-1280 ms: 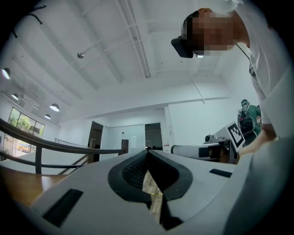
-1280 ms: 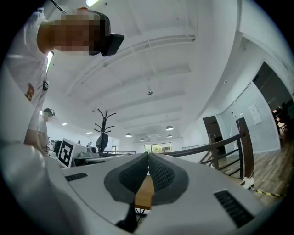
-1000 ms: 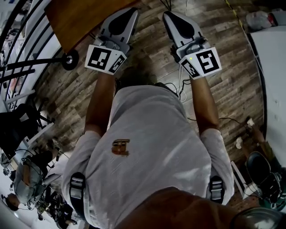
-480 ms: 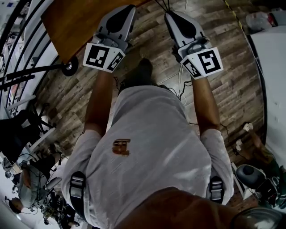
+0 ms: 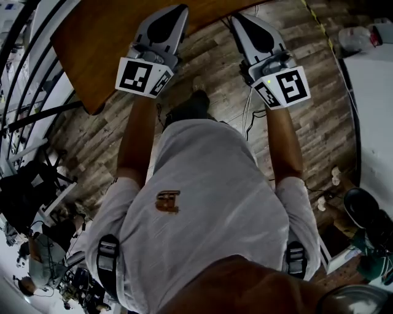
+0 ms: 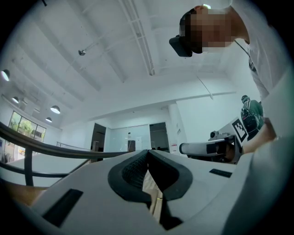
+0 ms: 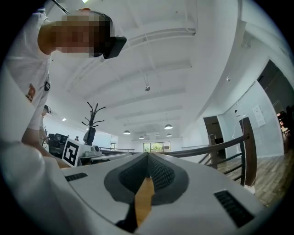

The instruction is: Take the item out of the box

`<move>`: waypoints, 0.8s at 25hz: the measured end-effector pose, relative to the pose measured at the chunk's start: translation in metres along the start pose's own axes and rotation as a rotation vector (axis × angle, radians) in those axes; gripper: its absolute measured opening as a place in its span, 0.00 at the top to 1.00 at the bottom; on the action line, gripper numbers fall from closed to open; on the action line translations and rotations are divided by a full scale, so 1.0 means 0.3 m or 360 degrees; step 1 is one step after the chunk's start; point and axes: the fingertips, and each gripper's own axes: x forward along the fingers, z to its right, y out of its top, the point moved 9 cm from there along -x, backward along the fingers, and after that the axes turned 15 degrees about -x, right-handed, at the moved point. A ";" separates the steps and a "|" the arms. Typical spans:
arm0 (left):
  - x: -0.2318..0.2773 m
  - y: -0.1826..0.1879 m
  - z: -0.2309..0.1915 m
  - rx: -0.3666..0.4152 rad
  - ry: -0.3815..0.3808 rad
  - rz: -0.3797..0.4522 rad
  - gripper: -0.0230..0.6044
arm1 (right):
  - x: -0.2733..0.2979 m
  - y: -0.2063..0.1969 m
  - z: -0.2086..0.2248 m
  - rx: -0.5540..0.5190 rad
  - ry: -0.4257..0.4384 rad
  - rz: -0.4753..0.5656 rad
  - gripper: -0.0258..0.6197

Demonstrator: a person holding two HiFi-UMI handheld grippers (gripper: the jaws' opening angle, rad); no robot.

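No box and no item show in any view. In the head view my left gripper (image 5: 177, 10) and right gripper (image 5: 237, 19) are held out side by side in front of the person, tips at the near edge of a brown wooden table (image 5: 101, 43). The left gripper (image 6: 148, 154) has its dark ribbed pads pressed together with nothing between them. Equally, the right gripper (image 7: 148, 157) is shut and empty. Both gripper views look upward at ceiling and lamps. The right gripper (image 6: 213, 148) also appears in the left gripper view.
Wood-plank floor lies below, with cables (image 5: 249, 116) and the person's shoe (image 5: 191, 105) on it. A white surface (image 5: 376, 98) runs along the right edge, a plastic bag (image 5: 361, 32) beyond it. Black chairs and clutter (image 5: 27, 184) stand at the left. A railing (image 7: 229, 147) crosses the right gripper view.
The wooden table has come nearer and fills more of the upper left, now reaching both gripper tips. Both grippers stay shut and side by side.
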 end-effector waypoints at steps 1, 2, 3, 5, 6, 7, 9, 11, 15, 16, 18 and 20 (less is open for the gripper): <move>0.035 0.034 -0.046 -0.0002 0.0001 0.0002 0.93 | 0.058 0.017 0.034 -0.0007 0.0006 -0.0004 0.91; 0.071 0.065 -0.096 -0.0005 0.0002 0.0004 0.93 | 0.118 0.030 0.068 -0.0013 0.0011 -0.0006 0.91; 0.103 0.086 -0.148 -0.0008 0.0002 0.0007 0.93 | 0.174 0.033 0.099 -0.0019 0.0013 -0.0008 0.91; 0.153 0.109 -0.254 -0.0017 0.0000 0.0013 0.93 | 0.282 0.021 0.145 -0.0027 0.0014 -0.0013 0.91; 0.172 0.117 -0.309 -0.0023 -0.0001 0.0016 0.93 | 0.336 0.012 0.161 -0.0031 0.0014 -0.0016 0.91; 0.191 0.119 -0.363 -0.0028 -0.0003 0.0018 0.93 | 0.388 -0.003 0.178 -0.0032 0.0014 -0.0020 0.91; 0.239 0.094 -0.463 -0.0033 -0.0009 0.0013 0.93 | 0.474 -0.059 0.216 -0.0029 0.0011 -0.0024 0.91; 0.269 0.074 -0.539 -0.0033 -0.0024 0.0010 0.93 | 0.541 -0.104 0.239 -0.0029 0.0006 -0.0026 0.91; 0.303 0.112 -0.670 -0.0029 -0.0050 0.0023 0.93 | 0.680 -0.109 0.262 -0.0047 0.0003 -0.0049 0.91; 0.351 0.108 -0.700 -0.0033 -0.0049 0.0020 0.93 | 0.707 -0.125 0.307 -0.0047 0.0005 -0.0059 0.91; 0.465 0.090 -0.749 -0.0044 -0.0043 0.0009 0.93 | 0.748 -0.164 0.419 -0.0043 0.0009 -0.0084 0.91; 0.513 0.092 -0.775 -0.0046 -0.0034 0.0005 0.93 | 0.775 -0.174 0.469 -0.0050 0.0017 -0.0099 0.91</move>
